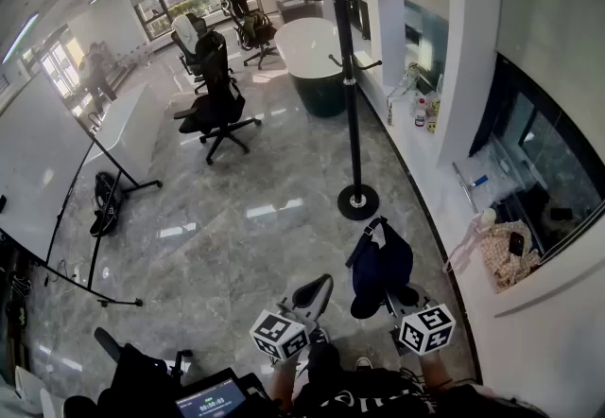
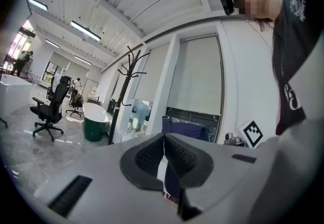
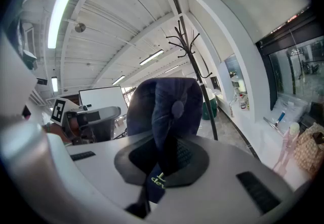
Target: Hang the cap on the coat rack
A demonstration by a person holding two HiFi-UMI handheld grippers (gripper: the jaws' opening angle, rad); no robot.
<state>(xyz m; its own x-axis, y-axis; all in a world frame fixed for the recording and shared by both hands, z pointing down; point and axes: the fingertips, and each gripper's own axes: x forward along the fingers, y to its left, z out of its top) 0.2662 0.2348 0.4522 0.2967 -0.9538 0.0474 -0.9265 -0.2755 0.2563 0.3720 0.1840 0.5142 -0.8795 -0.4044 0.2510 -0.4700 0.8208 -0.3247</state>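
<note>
A dark navy cap (image 1: 381, 260) hangs low in front of me, and my right gripper (image 1: 395, 295) is shut on its fabric. In the right gripper view the cap (image 3: 164, 109) fills the space between the jaws and stands up above them. The black coat rack (image 1: 352, 76) stands on the marble floor a little ahead, its round base (image 1: 357, 202) just beyond the cap and its hooks bare. It also shows in the right gripper view as the rack (image 3: 195, 63). My left gripper (image 1: 319, 287) hovers left of the cap, shut with nothing in it (image 2: 163, 151).
A white window ledge (image 1: 444, 170) with bottles runs along the right, with a patterned bag (image 1: 506, 251) on it. Black office chairs (image 1: 216, 109) and a green-and-white tub-shaped table (image 1: 317, 57) stand beyond the rack. A whiteboard on a stand (image 1: 38, 170) is at the left.
</note>
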